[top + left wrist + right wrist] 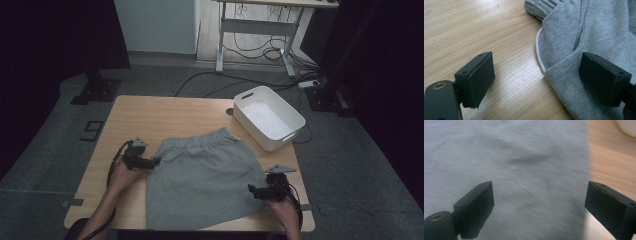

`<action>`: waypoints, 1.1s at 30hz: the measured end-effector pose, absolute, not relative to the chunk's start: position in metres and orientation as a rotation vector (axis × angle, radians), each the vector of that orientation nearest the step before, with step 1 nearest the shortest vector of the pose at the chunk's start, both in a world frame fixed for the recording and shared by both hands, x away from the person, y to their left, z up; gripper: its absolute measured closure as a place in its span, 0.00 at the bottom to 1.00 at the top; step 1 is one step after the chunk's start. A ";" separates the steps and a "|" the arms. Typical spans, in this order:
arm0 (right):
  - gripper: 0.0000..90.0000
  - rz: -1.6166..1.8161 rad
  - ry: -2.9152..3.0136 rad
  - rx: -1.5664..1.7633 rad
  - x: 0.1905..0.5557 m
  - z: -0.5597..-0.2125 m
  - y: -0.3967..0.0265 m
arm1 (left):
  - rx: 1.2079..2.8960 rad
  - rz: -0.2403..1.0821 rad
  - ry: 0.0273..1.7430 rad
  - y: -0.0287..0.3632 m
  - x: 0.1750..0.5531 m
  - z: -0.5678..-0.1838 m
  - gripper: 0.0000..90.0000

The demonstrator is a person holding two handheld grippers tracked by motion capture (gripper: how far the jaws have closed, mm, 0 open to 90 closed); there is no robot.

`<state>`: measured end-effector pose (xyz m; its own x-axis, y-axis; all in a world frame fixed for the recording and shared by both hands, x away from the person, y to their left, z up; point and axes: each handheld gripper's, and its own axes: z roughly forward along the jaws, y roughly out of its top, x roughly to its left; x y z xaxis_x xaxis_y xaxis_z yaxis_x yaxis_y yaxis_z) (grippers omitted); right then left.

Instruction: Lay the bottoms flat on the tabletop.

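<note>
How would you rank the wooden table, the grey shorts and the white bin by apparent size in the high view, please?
1. Wooden table
2. Grey shorts
3. White bin

The bin sits farther from the camera, but the gaps are plain.

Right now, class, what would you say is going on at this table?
A person works at a wooden table with a gripper in each hand. Grey shorts lie spread flat on it. The left gripper is open at the shorts' left edge, by the pocket, gripping nothing. The right gripper is open over the right edge, also holding nothing. A white bin stands at the table's far right corner, with nothing visible inside.
</note>
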<state>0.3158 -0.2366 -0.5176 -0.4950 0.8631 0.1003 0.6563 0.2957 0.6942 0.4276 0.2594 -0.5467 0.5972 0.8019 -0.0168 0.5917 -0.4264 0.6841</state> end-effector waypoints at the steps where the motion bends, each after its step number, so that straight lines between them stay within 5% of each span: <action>1: 0.08 1.010 2.289 1.360 0.316 -0.516 -0.229 | 2.167 0.413 1.097 0.259 0.428 -0.547 0.14; 8: 0.00 1.027 2.435 1.218 0.315 -0.519 -0.178 | 2.173 0.414 1.116 0.259 0.431 -0.547 0.08; 33: 0.02 1.111 2.817 0.661 0.289 -0.530 0.012 | 2.178 0.415 1.152 0.259 0.437 -0.548 0.00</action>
